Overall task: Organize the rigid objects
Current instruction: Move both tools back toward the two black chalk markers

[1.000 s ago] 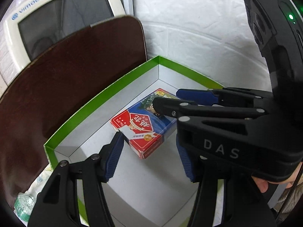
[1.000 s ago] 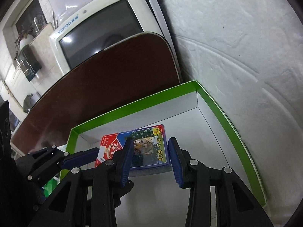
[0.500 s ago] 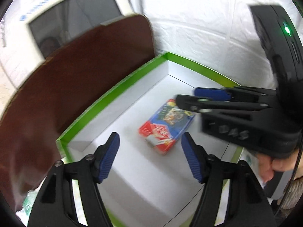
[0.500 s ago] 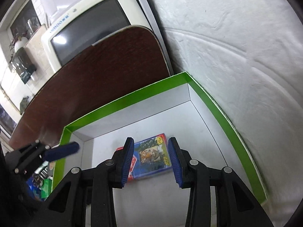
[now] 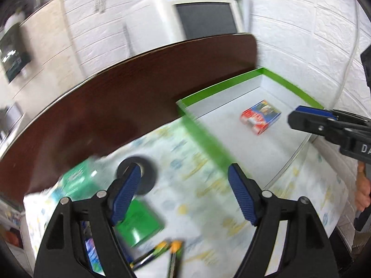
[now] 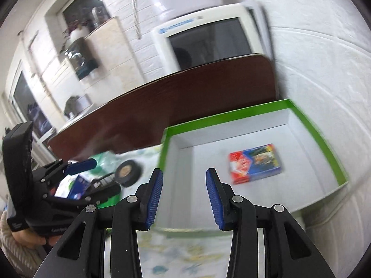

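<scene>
At 1 o'clock in the left wrist view, the card box (image 5: pixel 260 117) lies flat on the white floor of the green-rimmed tray (image 5: pixel 220 85), clear of the walls and touched by neither gripper; the right wrist view places it at 2 o'clock. The left gripper (image 5: pixel 184 194) has just been opening its jaws, which stand wide with nothing between them, above the patterned tablecloth (image 5: pixel 208 185). The right gripper (image 6: pixel 184 194) holds a narrower gap, also empty, its pads clear of everything. Risk assessment: the remaining items crowd together at 7 to 9 o'clock of the left view, namely the black tape roll (image 5: pixel 143 176), the green box (image 5: pixel 139 224), the green-labelled bottle (image 5: pixel 76 180) and the pencils (image 5: pixel 162 250). A descent into this cluster probably nudges a neighbour; the roll can likely roll off, and the pencils can scatter. Both views are smeared, so alignment judged from them is unreliable, and a hasty closure may pinch the cloth. Pose: both grippers pitch downward toward the table. The left one faces the loose items, with the tray off to its right. The right one is aimed at the near wall of the tray, a hand (image 6: pixel 27 241) visible on the left tool.
</scene>
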Action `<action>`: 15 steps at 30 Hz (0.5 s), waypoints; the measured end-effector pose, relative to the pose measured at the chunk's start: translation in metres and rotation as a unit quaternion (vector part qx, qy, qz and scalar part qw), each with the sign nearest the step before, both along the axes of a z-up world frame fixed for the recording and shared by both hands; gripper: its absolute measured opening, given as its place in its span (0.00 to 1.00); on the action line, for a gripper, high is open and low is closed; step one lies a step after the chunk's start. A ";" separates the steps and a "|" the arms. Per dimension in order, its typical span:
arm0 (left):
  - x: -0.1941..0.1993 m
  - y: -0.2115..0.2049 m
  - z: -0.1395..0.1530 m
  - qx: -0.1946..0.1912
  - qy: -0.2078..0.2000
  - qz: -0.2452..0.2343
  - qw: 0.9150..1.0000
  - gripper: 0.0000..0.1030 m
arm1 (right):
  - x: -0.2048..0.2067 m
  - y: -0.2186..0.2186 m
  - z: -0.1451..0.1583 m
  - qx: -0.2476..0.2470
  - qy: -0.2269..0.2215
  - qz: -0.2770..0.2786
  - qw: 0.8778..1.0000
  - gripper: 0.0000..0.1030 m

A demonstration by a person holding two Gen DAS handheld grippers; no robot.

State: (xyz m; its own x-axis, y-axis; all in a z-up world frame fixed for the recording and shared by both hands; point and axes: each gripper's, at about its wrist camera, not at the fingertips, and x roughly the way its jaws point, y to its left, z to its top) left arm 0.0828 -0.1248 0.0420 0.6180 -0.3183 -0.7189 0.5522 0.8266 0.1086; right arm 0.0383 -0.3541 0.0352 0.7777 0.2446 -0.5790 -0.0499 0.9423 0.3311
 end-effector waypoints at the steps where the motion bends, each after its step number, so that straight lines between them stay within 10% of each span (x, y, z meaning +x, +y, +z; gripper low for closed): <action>1: -0.002 0.014 -0.003 0.001 0.002 0.014 1.000 0.75 | -0.001 0.010 0.000 -0.001 0.004 0.009 1.000 0.39; 9: -0.031 0.121 -0.040 -0.003 0.025 0.102 0.995 0.75 | -0.028 0.101 -0.029 0.004 0.060 0.090 0.994 0.40; 15: -0.049 0.148 -0.054 -0.032 0.039 0.078 0.996 0.72 | -0.029 0.160 -0.063 0.003 0.125 0.126 0.984 0.40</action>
